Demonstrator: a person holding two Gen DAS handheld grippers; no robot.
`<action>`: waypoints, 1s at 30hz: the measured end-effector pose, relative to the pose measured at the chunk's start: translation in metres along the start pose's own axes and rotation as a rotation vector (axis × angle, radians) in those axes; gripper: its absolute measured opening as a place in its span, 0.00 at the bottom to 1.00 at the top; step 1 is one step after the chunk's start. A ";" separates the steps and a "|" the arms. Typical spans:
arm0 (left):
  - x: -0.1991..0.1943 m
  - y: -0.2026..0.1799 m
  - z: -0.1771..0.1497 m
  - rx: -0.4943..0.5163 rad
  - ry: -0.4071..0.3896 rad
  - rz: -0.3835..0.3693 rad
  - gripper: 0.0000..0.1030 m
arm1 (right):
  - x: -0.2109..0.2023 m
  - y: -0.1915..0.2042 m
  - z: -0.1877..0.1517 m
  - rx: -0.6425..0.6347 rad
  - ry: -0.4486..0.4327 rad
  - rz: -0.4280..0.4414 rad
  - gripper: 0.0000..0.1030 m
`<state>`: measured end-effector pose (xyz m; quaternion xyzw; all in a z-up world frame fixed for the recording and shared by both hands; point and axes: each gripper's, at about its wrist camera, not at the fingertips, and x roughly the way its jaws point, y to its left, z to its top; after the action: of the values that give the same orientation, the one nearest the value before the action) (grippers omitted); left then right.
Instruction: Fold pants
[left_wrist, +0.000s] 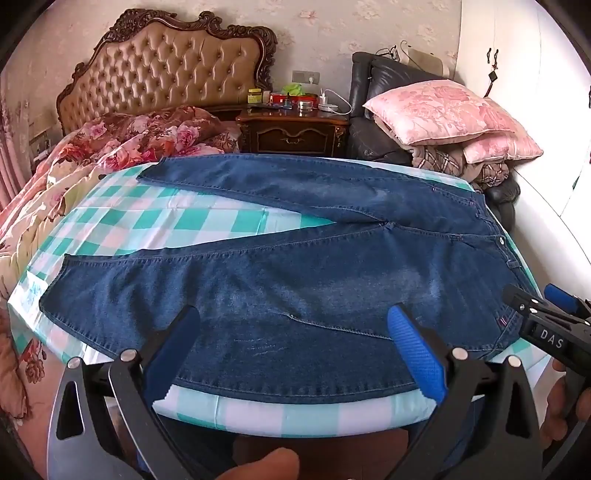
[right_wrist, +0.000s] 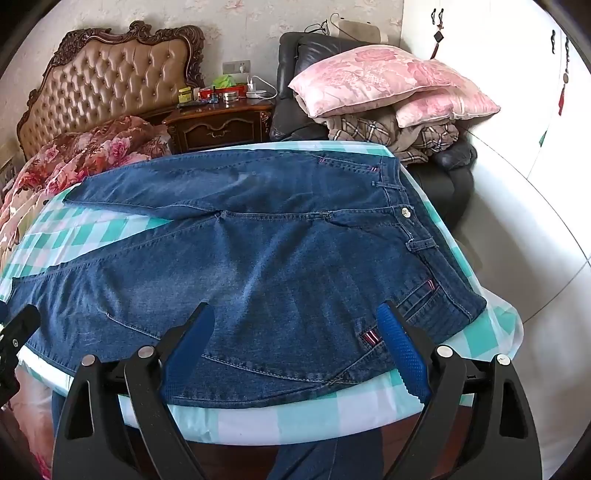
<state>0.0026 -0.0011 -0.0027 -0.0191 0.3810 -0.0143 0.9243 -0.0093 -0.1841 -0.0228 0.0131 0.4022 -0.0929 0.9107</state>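
Spread wide and empty: left gripper before the jeans leg, right gripper before the waistband. Leg hems visible from left wrist only.

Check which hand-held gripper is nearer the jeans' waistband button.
Right. The right hand-held gripper hovers open over the hip, near the button at the waistband end. The left hand-held gripper hovers open farther along the near leg, toward the cuffs.

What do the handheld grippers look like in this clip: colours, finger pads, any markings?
The left gripper and right gripper match: black angular frames with silver pivot bolts and textured blue finger pads. White letters DAS mark the right gripper's side in the left wrist view. No cables are visible.
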 end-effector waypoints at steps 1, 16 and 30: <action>0.000 0.000 0.000 0.000 0.000 0.001 0.99 | 0.000 -0.001 0.001 0.001 0.000 0.000 0.84; -0.003 0.002 0.000 -0.006 -0.006 0.007 0.99 | 0.001 -0.002 0.000 0.006 0.000 0.006 0.84; -0.004 0.002 0.001 -0.008 -0.005 0.012 0.99 | 0.000 -0.001 0.000 0.009 0.001 0.009 0.84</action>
<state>0.0000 0.0012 0.0008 -0.0208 0.3786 -0.0072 0.9253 -0.0093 -0.1855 -0.0229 0.0190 0.4024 -0.0908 0.9108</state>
